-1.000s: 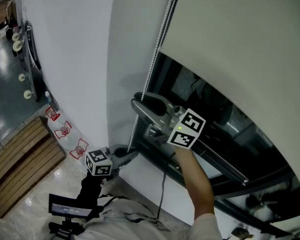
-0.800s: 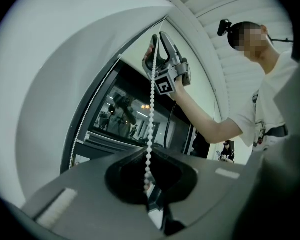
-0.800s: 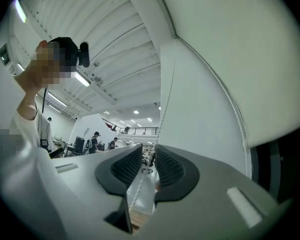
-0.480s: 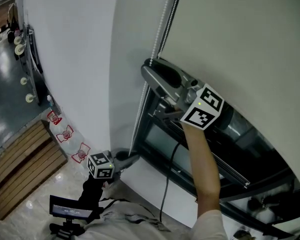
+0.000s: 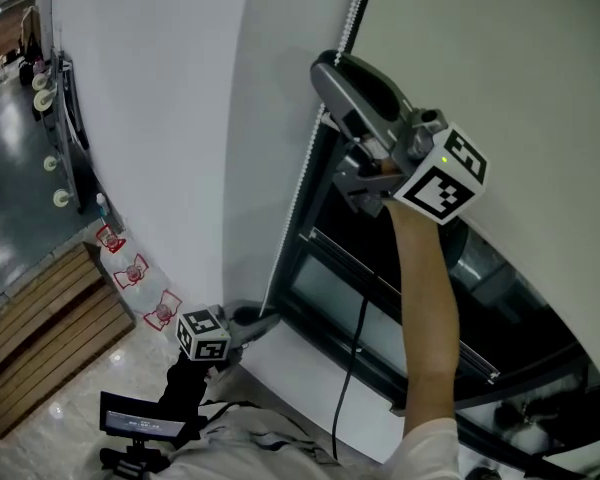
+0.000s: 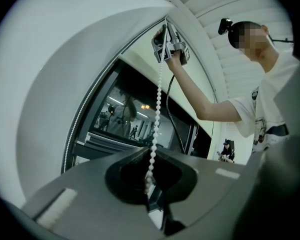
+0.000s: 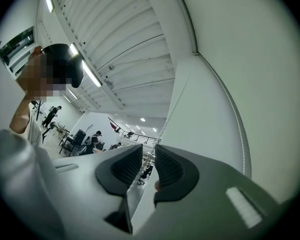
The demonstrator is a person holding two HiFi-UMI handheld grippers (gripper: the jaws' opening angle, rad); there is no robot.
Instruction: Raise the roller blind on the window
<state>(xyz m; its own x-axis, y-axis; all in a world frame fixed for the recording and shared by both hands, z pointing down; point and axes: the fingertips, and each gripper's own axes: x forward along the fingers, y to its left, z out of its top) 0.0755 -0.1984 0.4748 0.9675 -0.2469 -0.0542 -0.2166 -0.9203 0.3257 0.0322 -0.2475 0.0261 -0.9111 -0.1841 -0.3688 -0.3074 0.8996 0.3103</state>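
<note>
White bead chain (image 5: 297,193) beside off-white roller blind (image 5: 500,58).

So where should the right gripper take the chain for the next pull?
High on the chain, about where the right gripper hovers with its jaws apart. Come in from the room side with one jaw either side of the strand. It runs thin and straight down to the left gripper, which is shut on it low.
</note>
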